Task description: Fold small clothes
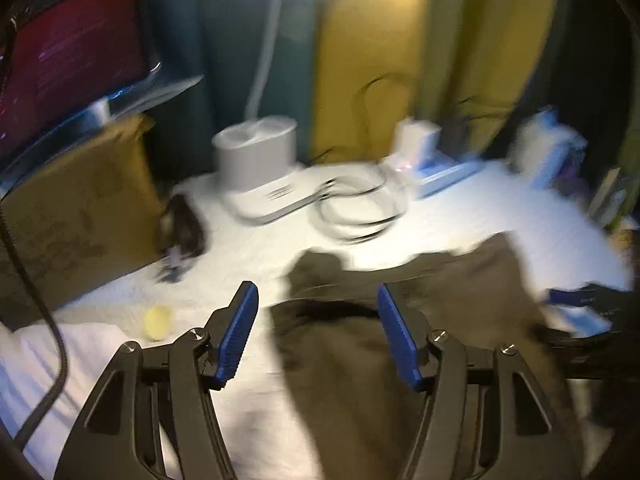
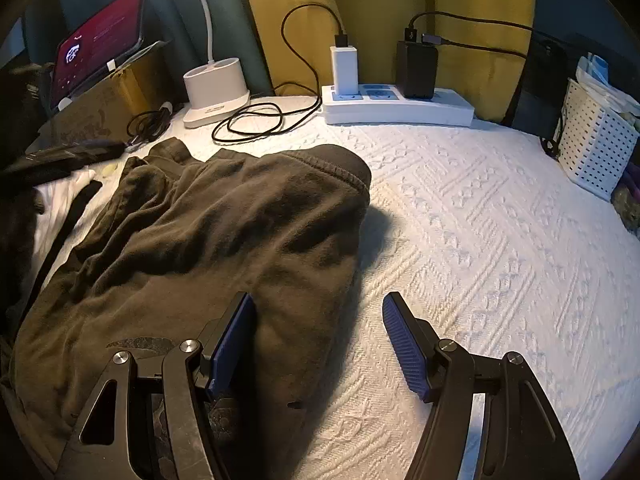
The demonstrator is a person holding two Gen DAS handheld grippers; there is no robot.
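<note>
A dark olive-brown garment (image 2: 224, 240) lies rumpled on the white textured bedspread (image 2: 480, 240), its ribbed hem toward the back. My right gripper (image 2: 318, 304) is open and empty, low over the garment's right edge, left finger above the cloth and right finger above the bedspread. In the blurred left wrist view the same garment (image 1: 360, 360) lies under and ahead of my left gripper (image 1: 318, 298), which is open and empty. The right gripper shows at that view's right edge (image 1: 592, 300).
At the back stand a white lamp base (image 2: 216, 84), a coiled black cable (image 2: 252, 120), a white power strip (image 2: 400, 108) with chargers, and a white basket (image 2: 592, 140) at right. A cardboard box (image 2: 100, 108) with a tablet (image 2: 100, 40) sits back left.
</note>
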